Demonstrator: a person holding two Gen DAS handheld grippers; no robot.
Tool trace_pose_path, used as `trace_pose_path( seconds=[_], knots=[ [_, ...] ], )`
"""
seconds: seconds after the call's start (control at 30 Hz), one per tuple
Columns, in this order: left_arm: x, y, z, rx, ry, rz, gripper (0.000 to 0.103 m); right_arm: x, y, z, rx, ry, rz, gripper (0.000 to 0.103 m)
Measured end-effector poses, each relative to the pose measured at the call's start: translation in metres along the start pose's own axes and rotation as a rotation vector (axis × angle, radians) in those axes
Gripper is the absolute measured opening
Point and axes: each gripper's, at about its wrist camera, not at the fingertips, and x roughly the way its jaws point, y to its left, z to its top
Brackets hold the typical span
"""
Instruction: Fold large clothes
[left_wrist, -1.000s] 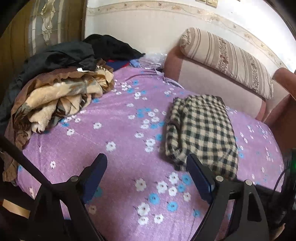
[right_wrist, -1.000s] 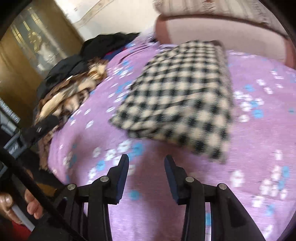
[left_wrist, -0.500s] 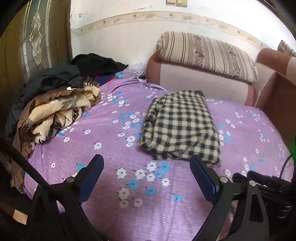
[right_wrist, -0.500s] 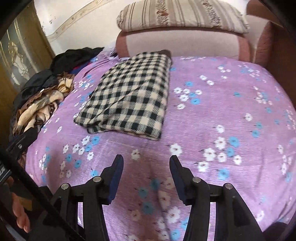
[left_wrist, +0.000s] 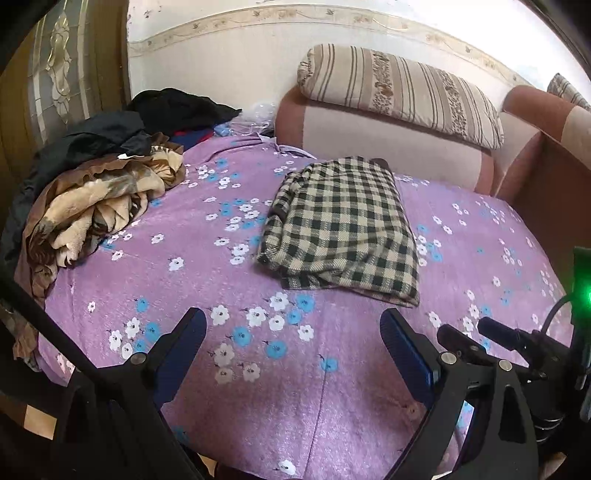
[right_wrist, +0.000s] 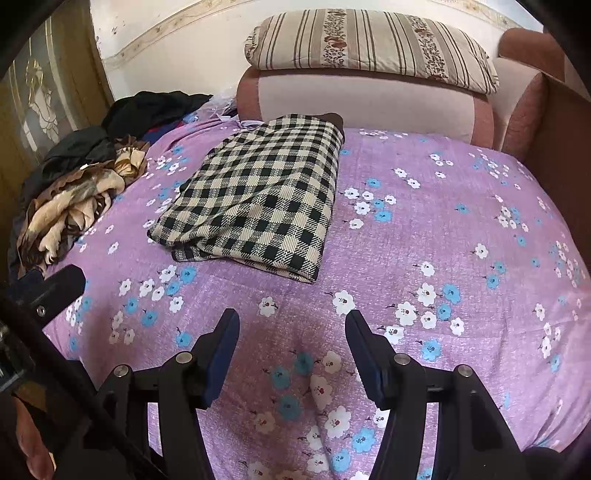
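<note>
1. The checked garment (left_wrist: 341, 225) is folded into a neat rectangle and lies flat on the purple flowered bedsheet (left_wrist: 229, 373), roughly mid-bed, its far end near the pink padded headboard (left_wrist: 388, 144).
2. Left gripper (left_wrist: 293, 332) hovers over the near part of the sheet with its jaws spread wide. Nothing sits between them, just flowers on fabric. It's apart from the garment's near edge.
3. Right gripper (right_wrist: 291, 332) is also over bare sheet, with its jaws opening and nothing in the gap. The garment (right_wrist: 255, 195) lies ahead and a bit to the left in its view, not touched.
4. There's a striped pillow (left_wrist: 402, 92) resting on top of the headboard.
5. On the left side of the bed is a rumpled brown and cream blanket (left_wrist: 96, 203), with dark clothes (left_wrist: 147, 118) heaped behind it toward the wall.
6. A wooden door with patterned glass (left_wrist: 55, 81) stands at the far left.
</note>
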Motion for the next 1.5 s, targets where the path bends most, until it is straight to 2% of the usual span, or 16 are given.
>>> trace_pose_path(
  seconds=[0.43, 0.77, 1.27, 1.5],
  knots=[
    [0.006, 0.000, -0.004, 0.009, 0.042, -0.025, 0.094, 0.005, -0.002, -0.005, 0.003, 0.029, -0.018, 0.066],
    [-0.004, -0.005, -0.009, 0.028, 0.043, -0.047, 0.094, -0.003, -0.001, -0.010, 0.001, 0.025, -0.032, 0.067],
    [-0.030, -0.007, -0.016, 0.036, 0.005, -0.062, 0.094, -0.027, -0.001, -0.017, 0.012, -0.007, -0.052, 0.069],
    [-0.046, -0.003, -0.019, 0.033, -0.042, -0.054, 0.094, -0.038, 0.005, -0.020, -0.005, -0.024, -0.054, 0.070]
  ],
)
